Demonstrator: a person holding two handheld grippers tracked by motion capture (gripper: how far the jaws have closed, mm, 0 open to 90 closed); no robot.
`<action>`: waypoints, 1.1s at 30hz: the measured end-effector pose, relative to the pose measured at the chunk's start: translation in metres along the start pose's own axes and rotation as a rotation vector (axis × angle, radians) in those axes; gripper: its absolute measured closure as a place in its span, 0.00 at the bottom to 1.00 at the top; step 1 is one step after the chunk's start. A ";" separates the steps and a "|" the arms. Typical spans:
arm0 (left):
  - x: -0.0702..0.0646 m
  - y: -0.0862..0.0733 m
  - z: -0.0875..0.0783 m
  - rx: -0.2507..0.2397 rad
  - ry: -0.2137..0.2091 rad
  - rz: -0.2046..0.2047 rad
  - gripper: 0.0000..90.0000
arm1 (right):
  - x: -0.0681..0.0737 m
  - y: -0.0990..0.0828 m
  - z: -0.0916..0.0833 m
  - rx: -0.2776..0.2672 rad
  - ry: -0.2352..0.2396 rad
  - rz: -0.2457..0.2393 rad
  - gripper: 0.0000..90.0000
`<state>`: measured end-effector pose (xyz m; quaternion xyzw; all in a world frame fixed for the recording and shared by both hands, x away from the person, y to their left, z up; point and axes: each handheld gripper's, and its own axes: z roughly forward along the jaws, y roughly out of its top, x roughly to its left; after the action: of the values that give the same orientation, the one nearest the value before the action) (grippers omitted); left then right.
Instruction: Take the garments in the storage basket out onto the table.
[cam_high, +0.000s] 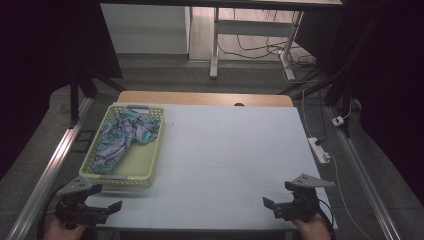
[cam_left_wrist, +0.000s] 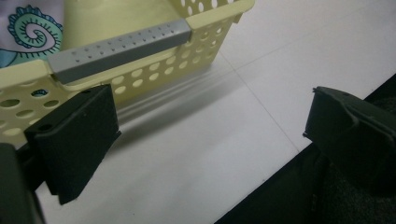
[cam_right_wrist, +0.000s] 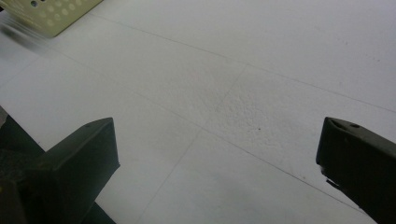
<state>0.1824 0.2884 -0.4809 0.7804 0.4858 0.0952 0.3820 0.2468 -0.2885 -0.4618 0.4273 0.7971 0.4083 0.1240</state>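
A lab-like workroom: white-topped table (cam_high: 225, 150), aluminium rails (cam_high: 47, 175), trailing power strip (cam_high: 319, 150), bare desk frames (cam_high: 250, 30).

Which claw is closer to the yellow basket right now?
Left. The left claw sits just below the basket's near rim; the right claw is far across the table.

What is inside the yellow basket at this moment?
A crumpled patterned cloth, teal and purple, lies in the yellow basket, filling its left and far part. Bare basket floor shows at the near right. Anything under the cloth is covered.
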 end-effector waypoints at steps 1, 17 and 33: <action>0.000 0.000 0.001 0.007 -0.003 -0.002 0.03 | -0.001 0.000 0.000 0.001 0.003 0.002 0.00; 0.002 0.003 0.005 0.056 0.014 -0.025 0.04 | 0.000 0.001 0.003 0.035 0.031 -0.015 0.00; 0.002 0.004 -0.001 0.013 0.021 -0.018 0.01 | 0.002 0.000 0.003 0.027 0.042 -0.034 0.00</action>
<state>0.1852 0.2894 -0.4781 0.7775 0.4974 0.0969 0.3724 0.2473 -0.2856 -0.4632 0.4069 0.8120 0.4041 0.1084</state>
